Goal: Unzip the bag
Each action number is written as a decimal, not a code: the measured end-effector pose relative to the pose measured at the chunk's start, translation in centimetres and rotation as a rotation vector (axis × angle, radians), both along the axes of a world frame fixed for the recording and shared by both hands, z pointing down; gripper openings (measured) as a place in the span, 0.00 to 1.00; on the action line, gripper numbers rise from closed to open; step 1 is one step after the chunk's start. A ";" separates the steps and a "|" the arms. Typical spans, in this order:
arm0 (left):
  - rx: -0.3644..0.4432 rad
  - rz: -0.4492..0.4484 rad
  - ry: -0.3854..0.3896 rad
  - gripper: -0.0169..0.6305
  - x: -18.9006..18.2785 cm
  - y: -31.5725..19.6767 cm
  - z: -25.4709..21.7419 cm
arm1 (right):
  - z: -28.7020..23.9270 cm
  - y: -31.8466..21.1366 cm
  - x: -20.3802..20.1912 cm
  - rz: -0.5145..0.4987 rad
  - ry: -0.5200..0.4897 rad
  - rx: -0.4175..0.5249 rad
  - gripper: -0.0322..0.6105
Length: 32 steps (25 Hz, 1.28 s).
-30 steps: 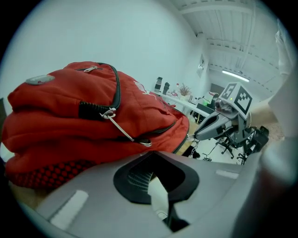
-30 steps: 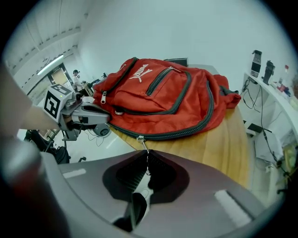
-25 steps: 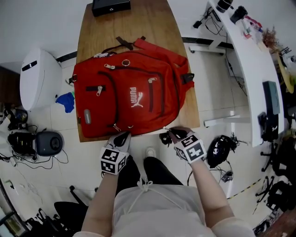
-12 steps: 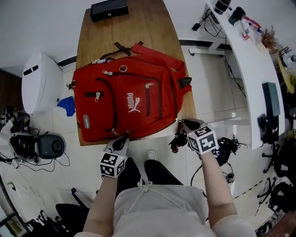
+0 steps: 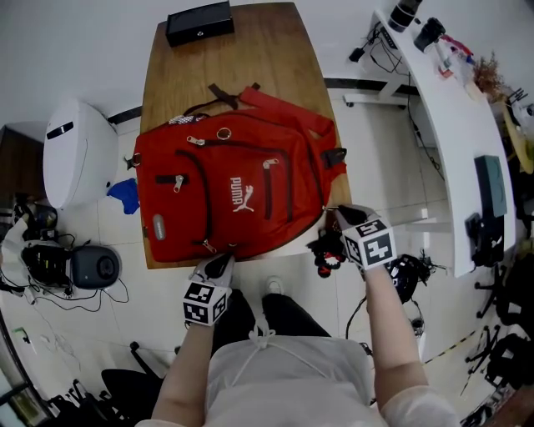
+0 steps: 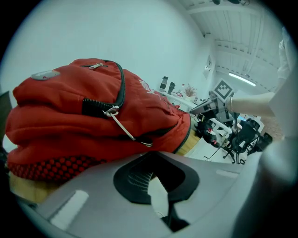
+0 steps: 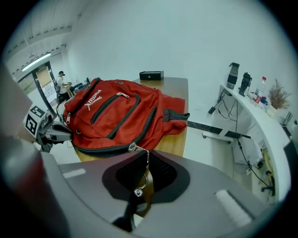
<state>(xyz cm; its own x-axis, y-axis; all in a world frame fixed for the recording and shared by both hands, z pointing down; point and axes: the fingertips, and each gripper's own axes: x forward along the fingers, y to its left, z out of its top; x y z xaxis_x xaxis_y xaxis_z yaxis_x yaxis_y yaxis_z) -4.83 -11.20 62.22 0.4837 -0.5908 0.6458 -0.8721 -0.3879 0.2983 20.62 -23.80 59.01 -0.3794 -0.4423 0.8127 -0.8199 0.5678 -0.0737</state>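
A red backpack (image 5: 234,188) lies flat on the wooden table (image 5: 225,58), front pockets up. My right gripper (image 5: 332,215) is at the bag's near right corner, shut on the main zip's pull (image 7: 139,183). The pull's ring hangs between the jaws, and its slider (image 7: 132,148) sits on the dark zip line just ahead. My left gripper (image 5: 220,260) is at the middle of the bag's near edge. In the left gripper view the backpack (image 6: 70,107) fills the space above the left gripper (image 6: 153,160), which is shut with no fabric showing between the pads. A pocket's zip pull (image 6: 111,111) dangles there.
A black box (image 5: 198,20) sits at the table's far end. A white round appliance (image 5: 73,150) and a blue cloth (image 5: 125,190) are left of the table. A long white desk (image 5: 450,125) with gear runs along the right. Cables and chair bases lie on the floor.
My right gripper has moved right and away from me along the bag's near edge to its right corner, taking the zip pull with it. The left gripper has stayed at the near edge.
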 end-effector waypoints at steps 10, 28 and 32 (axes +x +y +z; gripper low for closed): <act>-0.017 0.021 0.028 0.04 0.2 -0.1 -0.3 | 0.1 -4.6 0.1 0.011 0.018 0.019 0.07; 0.113 0.001 0.038 0.04 1.9 0.3 -9.2 | -9.7 -1.2 -1.0 0.063 -0.104 0.325 0.06; 0.262 0.046 0.191 0.04 3.9 2.0 -16.9 | -14.0 3.3 -4.2 -0.017 -0.292 0.406 0.06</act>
<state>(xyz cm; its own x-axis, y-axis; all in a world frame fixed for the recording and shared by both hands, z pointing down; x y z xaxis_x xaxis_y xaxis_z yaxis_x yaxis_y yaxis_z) -0.95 -9.21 45.35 0.6114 -0.6995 0.3700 -0.7898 -0.5105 0.3400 16.46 -20.46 44.99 -0.5750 -0.6930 0.4349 -0.7884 0.6113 -0.0684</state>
